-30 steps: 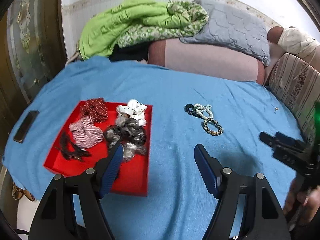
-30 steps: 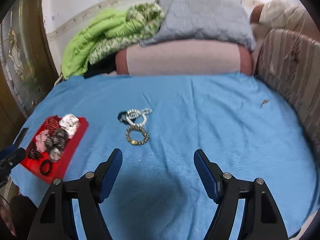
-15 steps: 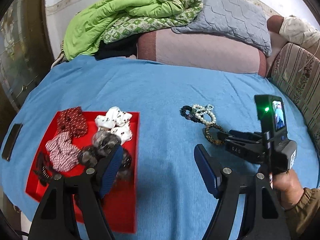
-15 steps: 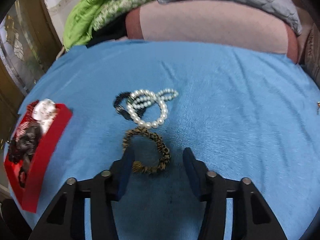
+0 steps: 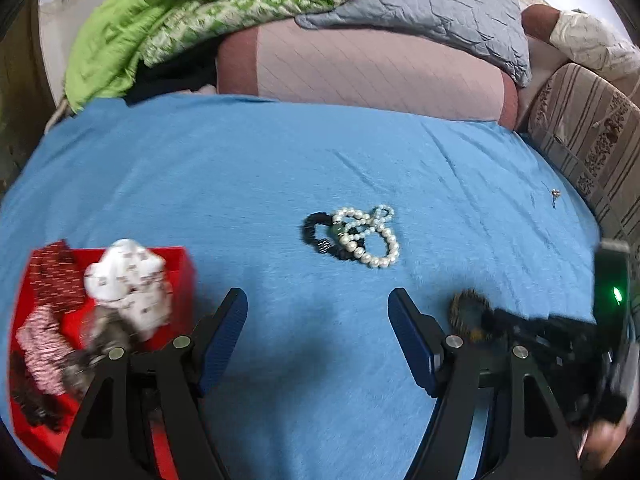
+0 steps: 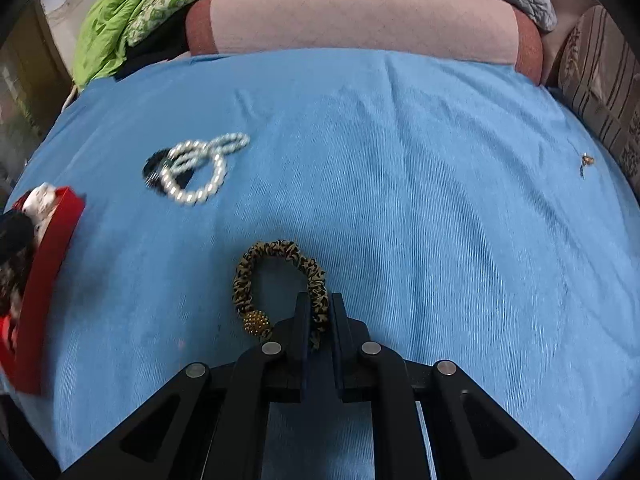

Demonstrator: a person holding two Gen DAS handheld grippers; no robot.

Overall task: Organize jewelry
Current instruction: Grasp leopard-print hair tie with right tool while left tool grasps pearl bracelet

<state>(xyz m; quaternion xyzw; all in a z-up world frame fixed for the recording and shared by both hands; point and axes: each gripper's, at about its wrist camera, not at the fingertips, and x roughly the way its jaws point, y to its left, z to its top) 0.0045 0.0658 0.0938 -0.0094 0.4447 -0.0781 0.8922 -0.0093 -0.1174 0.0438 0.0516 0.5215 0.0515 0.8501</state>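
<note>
Right tongs (image 6: 319, 312) pinch the leopard-print bracelet (image 6: 280, 280), loop pointing forward; left tongs (image 5: 318, 312) gape empty.

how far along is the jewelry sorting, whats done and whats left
Done: the red tray already holds several scrunchies. In hand: the right gripper is shut on the leopard band, which has not reached the tray. Left: the pearl bracelet and black band lie tangled on the blue cloth. The left gripper is open and empty.

Right gripper (image 6: 319, 312) jaws clamped nearly together, left gripper (image 5: 318, 320) jaws spread wide
</note>
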